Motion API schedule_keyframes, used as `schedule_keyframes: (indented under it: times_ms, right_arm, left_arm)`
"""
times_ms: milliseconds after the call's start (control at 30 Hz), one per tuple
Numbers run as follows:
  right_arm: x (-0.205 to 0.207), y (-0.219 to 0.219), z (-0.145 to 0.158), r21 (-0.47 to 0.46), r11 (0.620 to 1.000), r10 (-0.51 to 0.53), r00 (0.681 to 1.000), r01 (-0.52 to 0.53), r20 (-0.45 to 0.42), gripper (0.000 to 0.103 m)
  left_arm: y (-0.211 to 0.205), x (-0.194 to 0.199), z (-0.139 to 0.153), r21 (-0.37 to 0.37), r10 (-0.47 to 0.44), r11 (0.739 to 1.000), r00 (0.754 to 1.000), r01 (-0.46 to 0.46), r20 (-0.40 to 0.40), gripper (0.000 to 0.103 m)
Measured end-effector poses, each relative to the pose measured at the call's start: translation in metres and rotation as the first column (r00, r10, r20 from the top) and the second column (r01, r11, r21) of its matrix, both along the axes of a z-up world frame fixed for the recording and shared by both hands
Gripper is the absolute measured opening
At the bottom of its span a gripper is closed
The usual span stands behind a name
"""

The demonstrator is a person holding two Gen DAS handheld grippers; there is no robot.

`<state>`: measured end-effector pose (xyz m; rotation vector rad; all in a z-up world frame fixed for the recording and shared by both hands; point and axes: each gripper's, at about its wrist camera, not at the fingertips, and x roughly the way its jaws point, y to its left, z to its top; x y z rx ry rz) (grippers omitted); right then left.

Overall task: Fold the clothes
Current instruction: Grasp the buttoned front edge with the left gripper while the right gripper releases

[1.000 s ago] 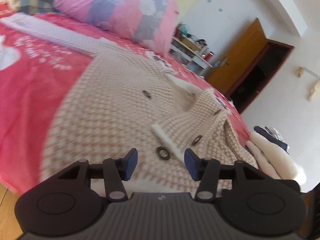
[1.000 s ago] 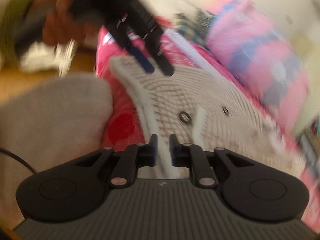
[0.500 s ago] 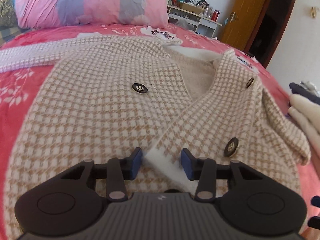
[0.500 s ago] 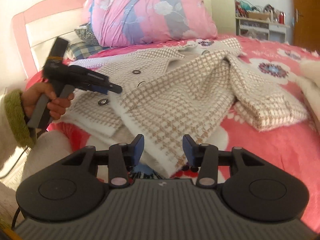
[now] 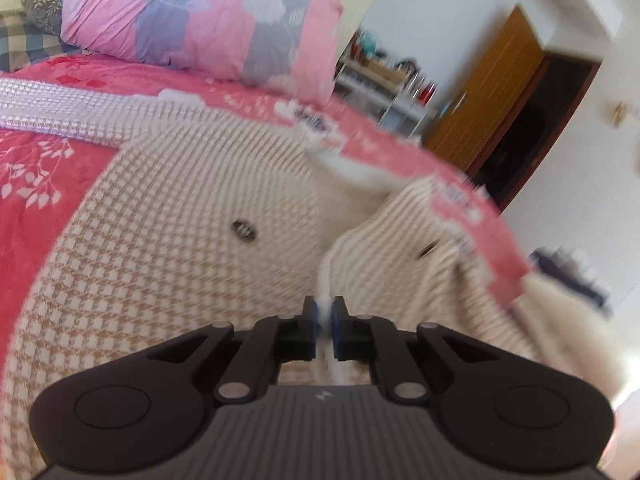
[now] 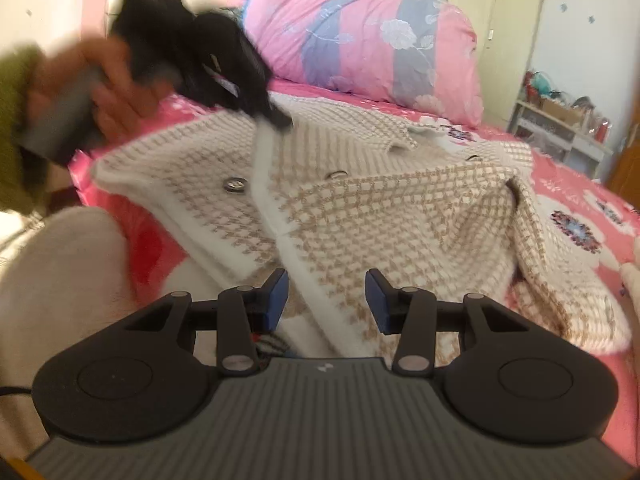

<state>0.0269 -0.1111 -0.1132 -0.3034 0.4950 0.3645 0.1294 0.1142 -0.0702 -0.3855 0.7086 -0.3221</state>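
Note:
A cream and tan checked cardigan (image 5: 180,220) with dark buttons lies spread on a pink floral bed (image 5: 36,184). My left gripper (image 5: 324,320) is shut on the white front edge of the cardigan and lifts it. The right wrist view shows that same left gripper (image 6: 276,120), held by a hand in a green sleeve, pulling the white edge band (image 6: 260,168) up. My right gripper (image 6: 326,296) is open, low over the cardigan (image 6: 380,220) near its lower hem, with nothing between its fingers.
A pink and lilac quilt (image 5: 208,20) is piled at the head of the bed. A white shelf with clutter (image 5: 392,84) and a brown door (image 5: 492,92) stand beyond. Pale folded clothes (image 5: 560,320) lie at the bed's right edge. A cream-clad knee (image 6: 60,280) is at left.
My left gripper has shut on the cardigan's white front edge and raised it. My right gripper stays open and has come closer over the lower hem.

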Motion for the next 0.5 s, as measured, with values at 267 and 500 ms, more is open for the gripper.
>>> schedule_keyframes:
  times_ms: [267,500]
  right_arm:
    - [-0.011,0.018,-0.015,-0.194,0.975,-0.099,0.992,0.112,0.072,0.025]
    - [-0.037,-0.01,-0.002,-0.314,0.914,-0.203,0.96,0.257,0.195,0.002]
  left_arm:
    - [0.023,-0.027,0.027,-0.19,0.031,0.982,0.999,-0.023,0.04,0.007]
    - [0.036,-0.059,0.006,-0.191,0.055,0.98,0.998,-0.055,-0.005,0.007]
